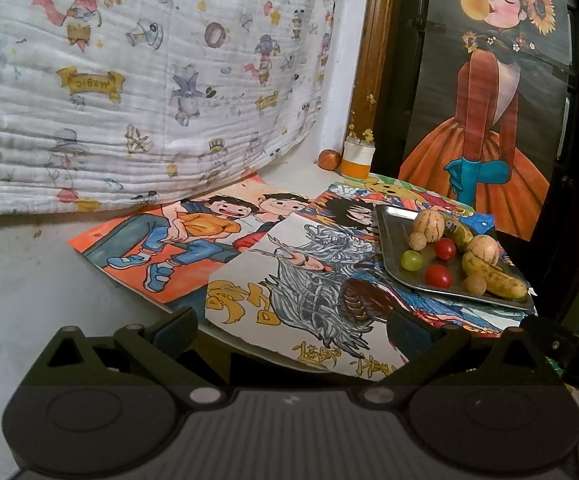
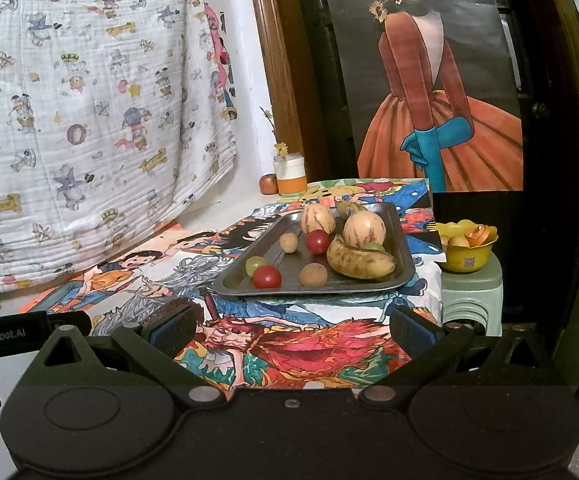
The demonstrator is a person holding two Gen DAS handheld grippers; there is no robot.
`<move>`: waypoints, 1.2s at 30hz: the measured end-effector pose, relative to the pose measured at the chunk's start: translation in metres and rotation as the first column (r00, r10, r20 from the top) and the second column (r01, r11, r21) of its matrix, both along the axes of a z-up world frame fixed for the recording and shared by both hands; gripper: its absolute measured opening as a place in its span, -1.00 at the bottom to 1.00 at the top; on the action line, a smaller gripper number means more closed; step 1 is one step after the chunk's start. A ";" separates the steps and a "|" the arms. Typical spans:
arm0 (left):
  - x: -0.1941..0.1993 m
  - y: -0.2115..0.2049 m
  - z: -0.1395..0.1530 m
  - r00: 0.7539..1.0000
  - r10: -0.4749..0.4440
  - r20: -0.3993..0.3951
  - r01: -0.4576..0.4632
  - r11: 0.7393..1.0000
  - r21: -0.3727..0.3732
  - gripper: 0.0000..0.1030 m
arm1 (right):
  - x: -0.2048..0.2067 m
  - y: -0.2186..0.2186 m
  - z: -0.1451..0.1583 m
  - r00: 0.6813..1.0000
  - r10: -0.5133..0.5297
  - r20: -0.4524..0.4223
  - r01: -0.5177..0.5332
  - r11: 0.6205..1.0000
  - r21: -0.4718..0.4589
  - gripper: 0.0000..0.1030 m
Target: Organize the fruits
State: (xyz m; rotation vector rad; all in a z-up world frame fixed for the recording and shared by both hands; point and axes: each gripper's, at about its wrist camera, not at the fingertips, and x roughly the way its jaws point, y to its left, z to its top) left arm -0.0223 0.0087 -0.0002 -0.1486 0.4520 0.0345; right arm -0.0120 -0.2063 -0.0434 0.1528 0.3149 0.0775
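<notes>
Fruit all on metal tray (image 2: 403,264): 2 striped melons (image 2: 363,229), banana (image 2: 359,261), 2 cherry tomatoes (image 2: 267,277), grape (image 2: 255,265), 2 small brown fruits (image 2: 313,274). Tray sits on drawings (image 1: 289,264) covering the table. R gripper (image 2: 292,330) wide, empty, tray just ahead, centred btwn fingers. L gripper (image 1: 292,330) wide, empty, tray ahead and off to its right, well apart. Yellow bowl (image 2: 466,255) on green stool (image 2: 471,292), right of tray.
</notes>
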 end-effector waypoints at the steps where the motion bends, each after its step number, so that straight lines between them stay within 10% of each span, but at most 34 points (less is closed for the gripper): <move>1: 0.000 0.000 0.000 1.000 -0.001 0.000 0.001 1.000 0.000 0.99 | 0.001 -0.001 0.000 1.000 0.000 0.000 0.000 1.000 0.001 0.99; 36: -0.004 0.004 0.005 1.000 0.009 -0.013 -0.009 1.000 -0.006 0.99 | 0.000 0.001 0.001 1.000 0.003 -0.003 -0.003 1.000 -0.005 0.99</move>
